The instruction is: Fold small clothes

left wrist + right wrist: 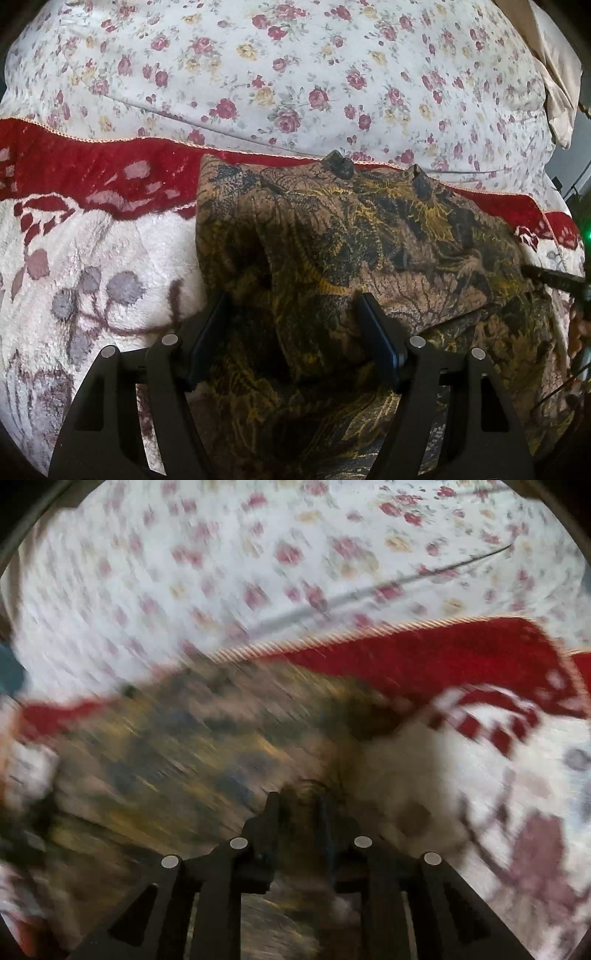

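Note:
A brown garment (351, 221) with a dark and yellow leaf print lies bunched on a red and white fleece blanket (92, 258). My left gripper (291, 299) stands open over its near part, fingers wide apart, with loose cloth lying between them. The right wrist view is badly blurred. In it the garment (184, 746) fills the lower left, and my right gripper (299, 799) has its fingers close together with a fold of the brown cloth pinched between them.
A white sheet with red roses (295, 74) covers the bed beyond the blanket's red border (110, 166). A beige cloth (557, 74) lies at the far right. A dark bar (554, 280) pokes in at the garment's right edge. The blanket (517, 775) spreads right of the garment.

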Demonstrator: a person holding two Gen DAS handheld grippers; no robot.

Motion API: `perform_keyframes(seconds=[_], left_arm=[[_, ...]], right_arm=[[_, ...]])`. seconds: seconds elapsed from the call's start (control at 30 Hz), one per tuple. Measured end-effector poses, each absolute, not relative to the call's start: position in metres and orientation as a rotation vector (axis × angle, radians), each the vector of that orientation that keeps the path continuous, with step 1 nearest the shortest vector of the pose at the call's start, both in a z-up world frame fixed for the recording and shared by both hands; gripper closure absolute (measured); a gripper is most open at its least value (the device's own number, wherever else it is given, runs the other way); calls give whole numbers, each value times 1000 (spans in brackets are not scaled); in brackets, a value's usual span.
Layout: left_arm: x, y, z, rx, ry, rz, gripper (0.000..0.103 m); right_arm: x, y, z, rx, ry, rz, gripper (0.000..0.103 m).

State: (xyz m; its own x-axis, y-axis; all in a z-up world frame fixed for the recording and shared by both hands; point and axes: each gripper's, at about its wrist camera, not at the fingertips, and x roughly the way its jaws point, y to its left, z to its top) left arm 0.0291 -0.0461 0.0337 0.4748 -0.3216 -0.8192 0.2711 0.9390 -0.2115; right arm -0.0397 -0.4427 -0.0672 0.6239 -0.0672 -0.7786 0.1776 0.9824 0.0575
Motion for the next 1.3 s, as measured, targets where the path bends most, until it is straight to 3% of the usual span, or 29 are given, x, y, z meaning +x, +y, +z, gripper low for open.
perform_keyframes(seconds=[0.03, 0.2, 0.3, 0.6, 0.83, 0.97, 1.17, 1.3], left_arm=[[27, -45, 34, -54, 1010, -361, 32], [8, -33, 43, -114, 1028, -354, 32], [-6, -27, 53, -122, 1021, -336, 32], [-60, -14, 55, -48, 1082, -313, 32], [-93, 14, 65, -48, 1061, -267, 32], [-111, 16, 74, -62, 1044, -286, 32], [-136, 5, 86, -70, 1014, -335, 32], [-152, 3, 86, -82, 1012, -344, 32]], right_arm=[[-43, -447, -69, 154, 881, -141, 73], [-89, -453, -53, 280, 828, -62, 70], [-112, -431, -47, 290, 810, 64, 59], [-127, -269, -46, 177, 838, 648, 58], [-159, -160, -107, 51, 1078, 839, 55], [-192, -139, -122, 53, 1050, 848, 50], [-231, -89, -155, 227, 1169, 1064, 50], [-258, -89, -154, 109, 1120, 1014, 50]])
